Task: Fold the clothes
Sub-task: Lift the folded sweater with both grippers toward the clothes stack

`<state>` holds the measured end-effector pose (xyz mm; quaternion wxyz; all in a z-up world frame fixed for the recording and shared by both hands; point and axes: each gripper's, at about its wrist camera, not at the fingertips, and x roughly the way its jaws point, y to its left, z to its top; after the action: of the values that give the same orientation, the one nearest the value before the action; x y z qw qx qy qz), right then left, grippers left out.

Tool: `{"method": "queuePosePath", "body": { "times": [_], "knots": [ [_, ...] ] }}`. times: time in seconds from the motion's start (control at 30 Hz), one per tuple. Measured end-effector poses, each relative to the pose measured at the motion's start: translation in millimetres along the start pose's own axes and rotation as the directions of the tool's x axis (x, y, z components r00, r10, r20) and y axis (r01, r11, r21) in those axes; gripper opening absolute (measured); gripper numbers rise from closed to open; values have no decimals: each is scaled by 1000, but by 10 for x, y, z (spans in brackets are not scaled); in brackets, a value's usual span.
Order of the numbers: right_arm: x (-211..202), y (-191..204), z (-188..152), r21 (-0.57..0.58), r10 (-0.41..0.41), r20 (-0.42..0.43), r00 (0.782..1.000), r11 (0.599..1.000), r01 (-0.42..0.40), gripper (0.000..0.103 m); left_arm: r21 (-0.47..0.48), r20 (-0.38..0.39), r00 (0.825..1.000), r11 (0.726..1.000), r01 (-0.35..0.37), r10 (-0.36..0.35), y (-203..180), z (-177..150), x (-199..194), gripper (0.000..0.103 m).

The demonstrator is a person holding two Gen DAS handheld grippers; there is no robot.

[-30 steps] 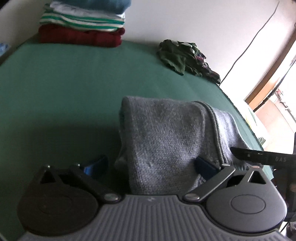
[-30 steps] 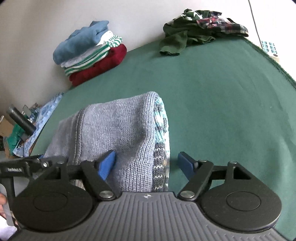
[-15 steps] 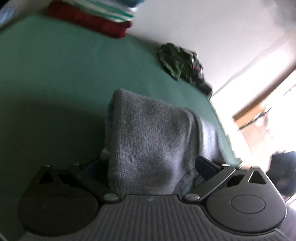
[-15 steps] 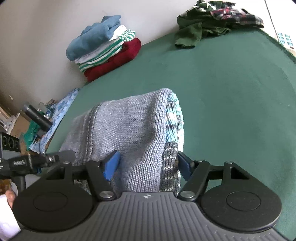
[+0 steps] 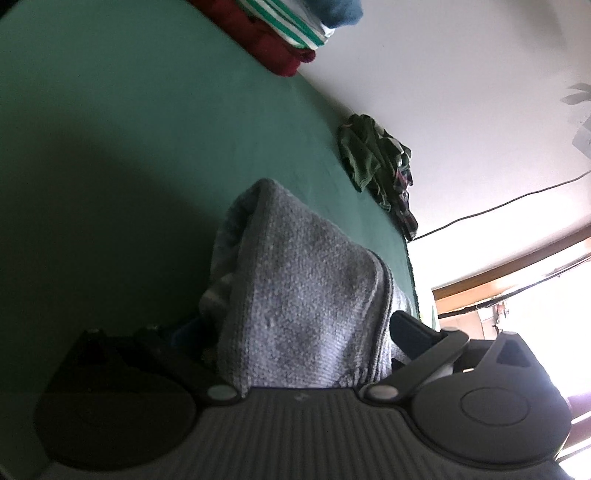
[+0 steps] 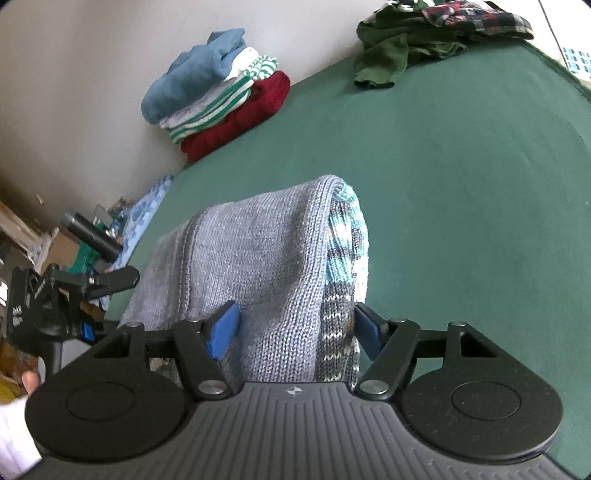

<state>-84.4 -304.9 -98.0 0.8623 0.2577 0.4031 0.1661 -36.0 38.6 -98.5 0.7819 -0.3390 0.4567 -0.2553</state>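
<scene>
A folded grey knit sweater [image 6: 258, 258] with a teal and white patterned layer underneath is held up over the green table cover [image 6: 461, 166]. My right gripper [image 6: 291, 328] is shut on its right end, blue pads pressed against the knit. My left gripper [image 5: 295, 332] is shut on the other end of the grey sweater [image 5: 299, 288], the view steeply tilted. The left gripper [image 6: 74, 295] shows at the left of the right wrist view, beside the sweater's far end.
A stack of folded clothes [image 6: 218, 92], blue on top, striped, red below, sits against the wall. A crumpled heap of green and plaid clothes [image 6: 424, 33] lies at the far corner. Clutter [image 6: 66, 243] lies past the table's left edge. A cable [image 5: 498, 206] runs down the wall.
Both grippers have shut on the sweater and lifted it. The left gripper has tilted strongly, and the right view has swung toward the folded stack.
</scene>
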Motion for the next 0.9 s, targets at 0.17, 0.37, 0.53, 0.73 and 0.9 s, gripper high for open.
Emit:
{"method": "queuePosePath", "body": {
  "times": [0.17, 0.37, 0.53, 0.73, 0.9],
  "knots": [
    [-5, -42, 21, -7, 32, -11, 999, 999, -32, 72, 3, 15, 1000, 1000, -26, 26, -21, -28, -15, 90],
    [-14, -84, 40, -15, 64, -26, 998, 998, -64, 72, -69, 28, 1000, 998, -6, 8, 119, -39, -87, 71],
    [-19, -93, 50, -27, 71, -36, 997, 997, -72, 72, -90, 35, 999, 996, 1, 2, 153, -53, -96, 64],
    [-8, -60, 55, -57, 50, -44, 998, 997, -53, 70, -118, 31, 999, 993, 12, -9, 214, -72, -106, 53],
    [-5, -54, 52, -58, 41, -44, 998, 997, -44, 65, -143, 33, 999, 989, 34, -29, 263, -85, -100, 49]
  ]
}}
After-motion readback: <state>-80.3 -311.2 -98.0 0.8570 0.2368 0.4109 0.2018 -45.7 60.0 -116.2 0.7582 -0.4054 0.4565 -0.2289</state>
